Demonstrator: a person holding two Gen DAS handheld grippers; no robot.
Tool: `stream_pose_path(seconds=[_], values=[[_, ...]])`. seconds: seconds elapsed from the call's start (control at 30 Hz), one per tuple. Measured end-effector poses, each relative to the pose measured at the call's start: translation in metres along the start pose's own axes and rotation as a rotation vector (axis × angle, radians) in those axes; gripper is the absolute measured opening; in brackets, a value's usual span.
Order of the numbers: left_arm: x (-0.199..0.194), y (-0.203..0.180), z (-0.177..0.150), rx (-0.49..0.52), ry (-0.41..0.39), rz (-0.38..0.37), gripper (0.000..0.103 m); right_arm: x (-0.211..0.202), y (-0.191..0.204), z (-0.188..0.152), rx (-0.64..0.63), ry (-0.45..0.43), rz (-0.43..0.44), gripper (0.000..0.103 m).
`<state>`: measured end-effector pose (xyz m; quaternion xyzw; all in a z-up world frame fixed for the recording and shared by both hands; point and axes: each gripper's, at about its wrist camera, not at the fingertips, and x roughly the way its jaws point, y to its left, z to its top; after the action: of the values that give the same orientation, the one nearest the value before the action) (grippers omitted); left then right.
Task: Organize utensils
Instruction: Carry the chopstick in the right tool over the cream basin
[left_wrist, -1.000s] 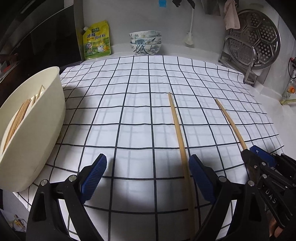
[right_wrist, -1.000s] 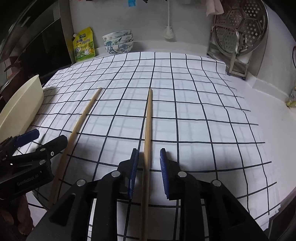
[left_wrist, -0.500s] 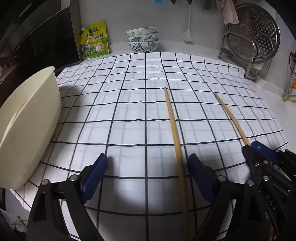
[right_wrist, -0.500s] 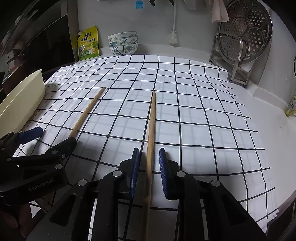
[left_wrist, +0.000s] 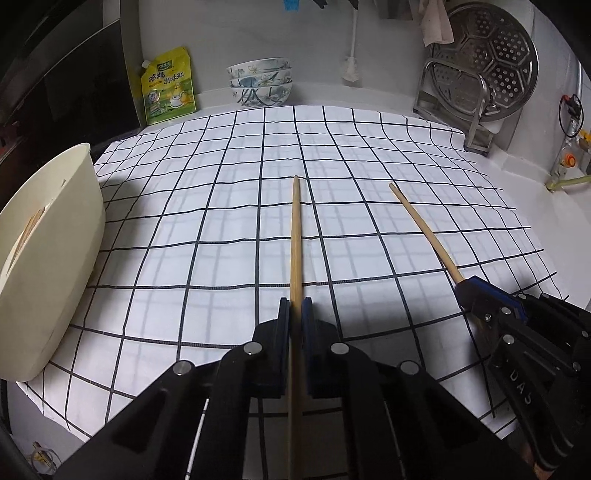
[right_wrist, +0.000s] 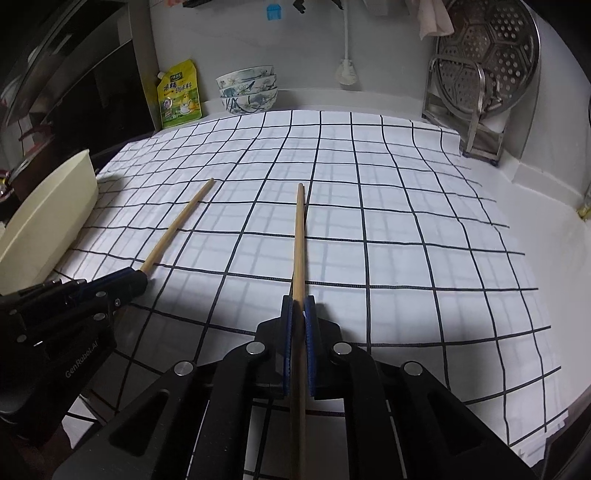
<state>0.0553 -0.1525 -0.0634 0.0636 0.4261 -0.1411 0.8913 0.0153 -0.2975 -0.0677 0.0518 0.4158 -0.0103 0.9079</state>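
Chopsticks pinched, one per gripper: left gripper (left_wrist: 295, 306), right gripper (right_wrist: 298, 304); transfer to cream bin (left_wrist: 55, 266) pending.

Legible markings: three locations

On the left gripper (right_wrist: 142, 278) body you can read "GenRobot.AI" in the right wrist view. On the right gripper (left_wrist: 466, 288) body you can read the letters "DAS", the rest of the word cut off. The yellow seasoning pouch (left_wrist: 168, 85) by the back wall carries large Chinese characters, reading roughly "鸡精调味料"; its smaller print is illegible.
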Motion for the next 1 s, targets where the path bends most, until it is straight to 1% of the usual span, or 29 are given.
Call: stream_pose_path(seconds=[0.27,0.5,0.77,1.0], values=[[-0.021,0.007,0.005,-0.002,-0.035,-0.001,0.007,-0.011,0.003,0.002,0.028,-0.019,0.035,0.006],[-0.056,0.023,0.009,-0.002,-0.098,0.015,0.007,-0.034,0.014,0.007,0.056,-0.069,0.072,0.006],[-0.101,0.061,0.016,-0.041,-0.195,0.023,0.007,-0.056,0.052,0.019,0.038,-0.131,0.122,0.006],[-0.124,0.103,0.018,-0.092,-0.244,0.043,0.007,-0.064,0.091,0.035,-0.001,-0.157,0.159,0.006]])
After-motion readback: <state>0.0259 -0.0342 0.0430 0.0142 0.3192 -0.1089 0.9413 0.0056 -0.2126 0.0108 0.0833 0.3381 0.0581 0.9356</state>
